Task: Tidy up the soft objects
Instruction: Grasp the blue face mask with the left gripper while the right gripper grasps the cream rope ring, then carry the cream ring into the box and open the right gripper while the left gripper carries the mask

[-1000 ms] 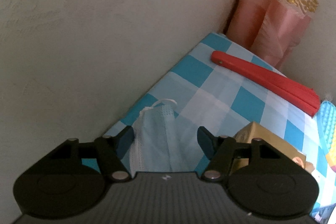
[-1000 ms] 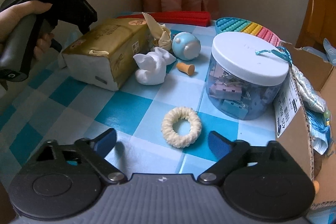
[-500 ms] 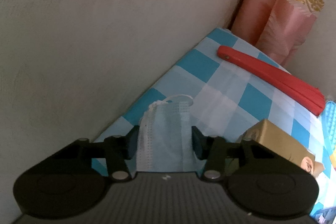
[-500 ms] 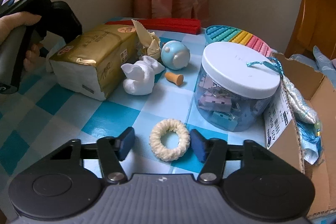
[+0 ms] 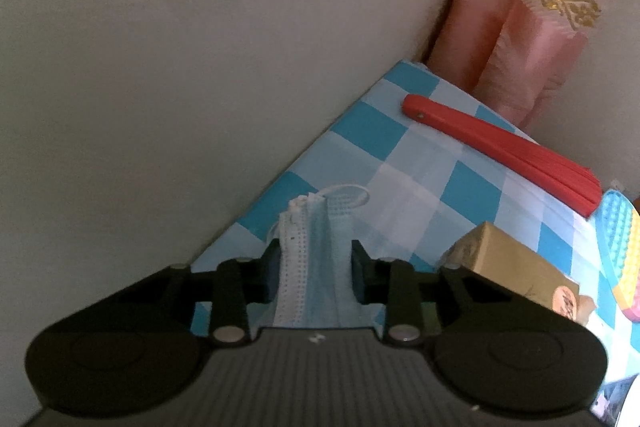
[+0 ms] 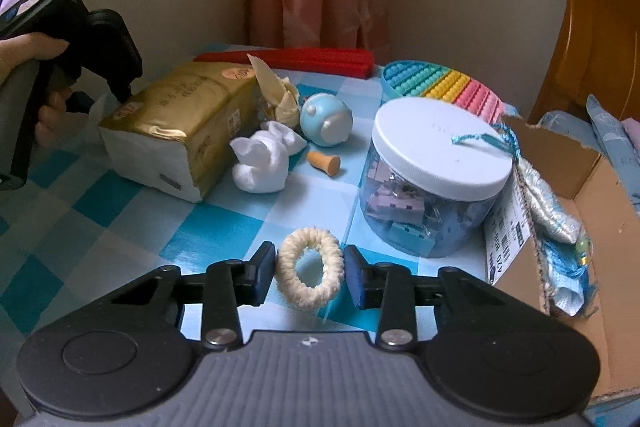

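My left gripper (image 5: 312, 273) is shut on a light blue face mask (image 5: 316, 247), bunched upright between the fingers near the wall edge of the checkered table. My right gripper (image 6: 310, 273) is shut on a cream knitted hair tie (image 6: 310, 273), its fingers pressing both sides of the ring. A white balled sock (image 6: 262, 163) lies beside the gold tissue pack (image 6: 180, 131). The hand-held left gripper body (image 6: 60, 39) shows at the far left of the right wrist view.
A clear jar with a white lid (image 6: 436, 175) stands right of the hair tie. An open cardboard box (image 6: 568, 227) holds soft items at the right. A red folded fan (image 5: 504, 151), a pop-it mat (image 6: 444, 87), a blue toy (image 6: 326, 119) and a wooden peg (image 6: 324, 163) lie behind.
Both grippers have closed from open: the left onto the face mask, bunching it, and the right onto the hair tie, squeezing it narrower.
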Tool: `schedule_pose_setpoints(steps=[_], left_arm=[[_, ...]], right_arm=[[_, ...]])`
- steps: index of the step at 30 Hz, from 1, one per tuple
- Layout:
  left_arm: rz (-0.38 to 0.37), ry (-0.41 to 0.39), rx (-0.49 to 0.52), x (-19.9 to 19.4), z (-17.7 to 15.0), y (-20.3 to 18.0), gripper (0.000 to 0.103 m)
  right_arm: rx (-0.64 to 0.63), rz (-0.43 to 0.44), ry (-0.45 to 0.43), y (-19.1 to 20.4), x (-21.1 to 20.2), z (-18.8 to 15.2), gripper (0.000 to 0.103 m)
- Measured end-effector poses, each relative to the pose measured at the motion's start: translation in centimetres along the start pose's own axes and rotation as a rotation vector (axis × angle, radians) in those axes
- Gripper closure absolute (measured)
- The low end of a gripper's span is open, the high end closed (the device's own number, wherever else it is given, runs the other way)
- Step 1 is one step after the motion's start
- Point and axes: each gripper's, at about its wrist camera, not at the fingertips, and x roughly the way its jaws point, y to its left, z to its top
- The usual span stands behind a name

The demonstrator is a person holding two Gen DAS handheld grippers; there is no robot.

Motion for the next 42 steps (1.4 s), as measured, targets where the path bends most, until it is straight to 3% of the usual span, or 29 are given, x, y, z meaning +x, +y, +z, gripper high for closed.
schedule_pose_setpoints(steps=[10,28,35,42], left_arm=[[-0.008,-0.018,0.077,-3.4,-0.8,0.7,0.072],[-0.157,0.061,0.253,-11.1,-6.1,0.9,0.072],[-0.240,0.107,0.351,-14.3,-9.2,-0.4,0.072],[-0.306,0.121,0.455,-16.8,-11.6,-3.2,0.072]], right_arm=[[-0.046,0.021,-0.031,0.8,-3.0,-0.2,0.061],[-0.059,0.138,-0.064,-0.7,-9.0,-1.8,0.061],[-0.033,0.119,-0.093,-2.3,-11.8,-2.7,0.061],[0.045,0.006,-0.132,-7.2,-13.4,-2.8,0.061]])
